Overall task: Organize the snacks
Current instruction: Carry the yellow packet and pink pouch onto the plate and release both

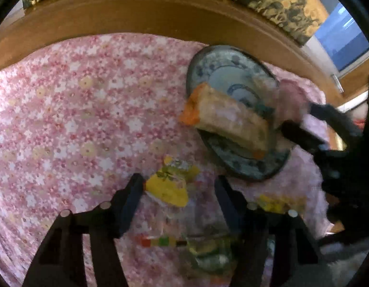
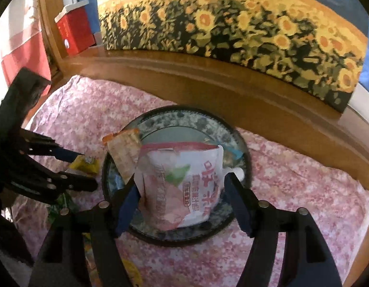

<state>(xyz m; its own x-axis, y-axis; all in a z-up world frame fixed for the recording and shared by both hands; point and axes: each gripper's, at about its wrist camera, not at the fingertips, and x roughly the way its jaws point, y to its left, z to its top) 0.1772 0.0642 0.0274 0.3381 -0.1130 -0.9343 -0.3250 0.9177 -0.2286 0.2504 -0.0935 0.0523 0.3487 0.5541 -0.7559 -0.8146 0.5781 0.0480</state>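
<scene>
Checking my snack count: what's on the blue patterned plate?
On the plate: a white-pink pouch and an orange-ended packet. Anything beneath them is covered.

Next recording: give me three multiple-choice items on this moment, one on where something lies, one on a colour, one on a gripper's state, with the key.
1. Where does the white and pink pouch lie?
A. on the patterned plate
B. on the red box
C. on the bare wooden ledge

2. What colour is the end of the long tan snack packet?
A. blue
B. orange
C. black

3. How do the fingers of the left gripper stand?
A. shut on the plate
B. shut on the tan packet
C. spread, with the yellow wrapped snack on the floral cloth between them

Key: 1 A, the right wrist view shows the pouch inside the plate's rim; 2 B, the left wrist view shows an orange end; 3 C, there is a wide gap between the fingers and nothing is gripped.
</scene>
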